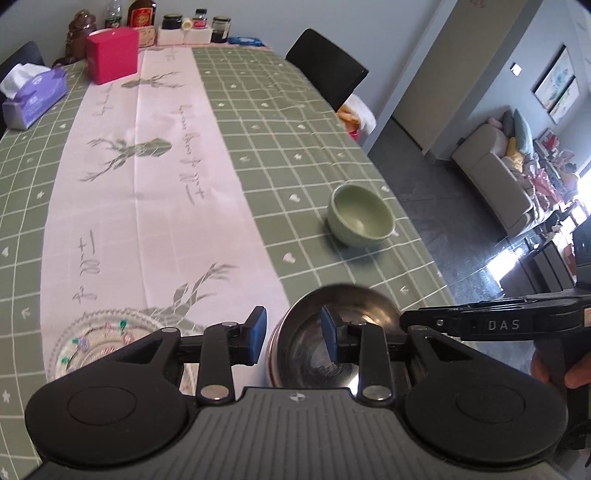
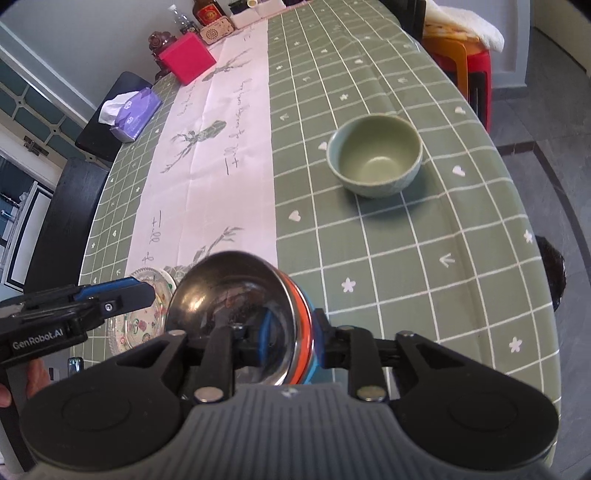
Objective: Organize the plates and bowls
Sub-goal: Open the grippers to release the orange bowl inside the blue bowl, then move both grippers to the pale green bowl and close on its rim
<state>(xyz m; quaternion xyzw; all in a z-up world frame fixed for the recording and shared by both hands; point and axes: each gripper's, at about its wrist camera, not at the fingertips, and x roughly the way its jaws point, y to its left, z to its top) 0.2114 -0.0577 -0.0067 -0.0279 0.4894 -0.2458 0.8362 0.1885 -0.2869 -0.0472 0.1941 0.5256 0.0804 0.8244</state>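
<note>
A steel bowl (image 1: 351, 302) (image 2: 221, 288) with an orange and blue outer band sits on the tablecloth close in front of both cameras. My left gripper (image 1: 293, 332) straddles its left rim, one blue pad inside and one outside, with a gap around the rim. My right gripper (image 2: 291, 332) straddles the right rim the same way, and its pads stand off the wall. A pale green ceramic bowl (image 1: 360, 218) (image 2: 375, 158) stands upright farther out near the table's right edge. A patterned glass plate (image 1: 96, 339) (image 2: 144, 321) lies left of the steel bowl.
A purple tissue box (image 1: 35, 98) and a red box (image 1: 112, 55) stand at the far left, with bottles and jars (image 1: 173, 22) along the far end. A black chair (image 1: 327, 68) stands at the right side. The table's right edge (image 2: 532, 258) drops off close to the green bowl.
</note>
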